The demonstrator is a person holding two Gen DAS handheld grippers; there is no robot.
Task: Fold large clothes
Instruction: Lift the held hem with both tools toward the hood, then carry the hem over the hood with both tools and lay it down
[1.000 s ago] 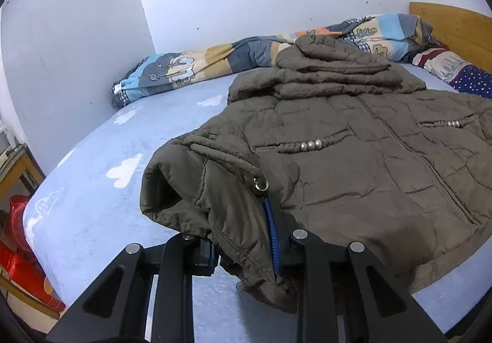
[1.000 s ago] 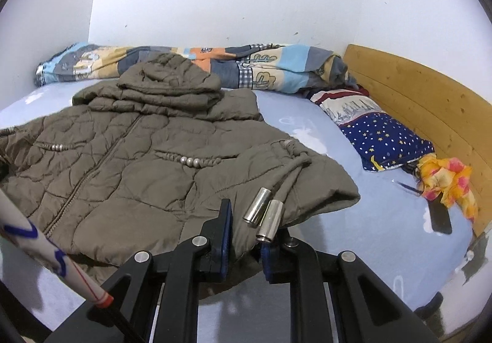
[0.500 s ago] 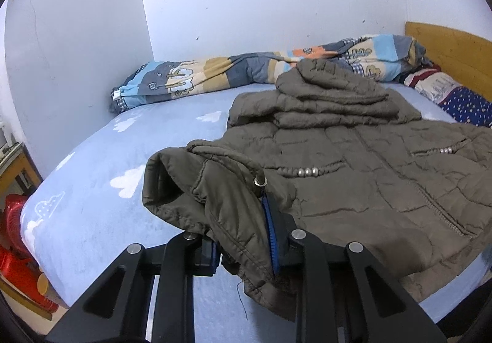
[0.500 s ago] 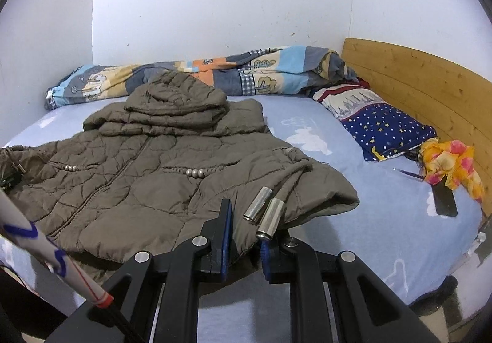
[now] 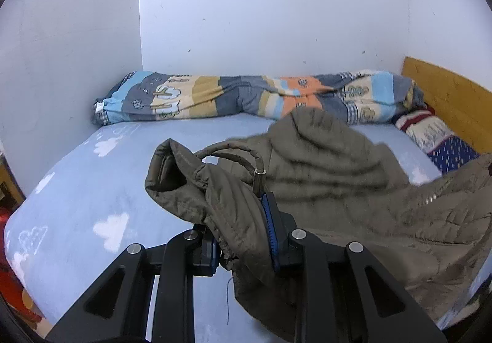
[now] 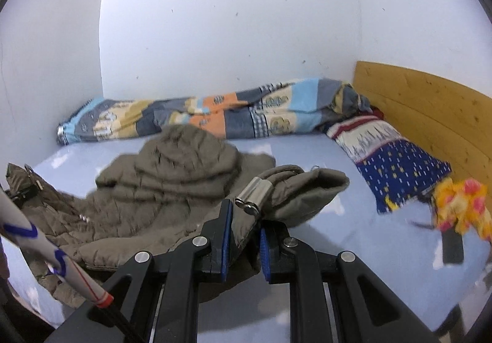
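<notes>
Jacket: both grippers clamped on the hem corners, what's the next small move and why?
Probably carry both corners forward toward the hood. The left gripper and right gripper each pinch the olive padded jacket at a bottom corner, raised off the blue sheet, while the hood end lies flat, so a hem-to-hood fold looks set up.
</notes>
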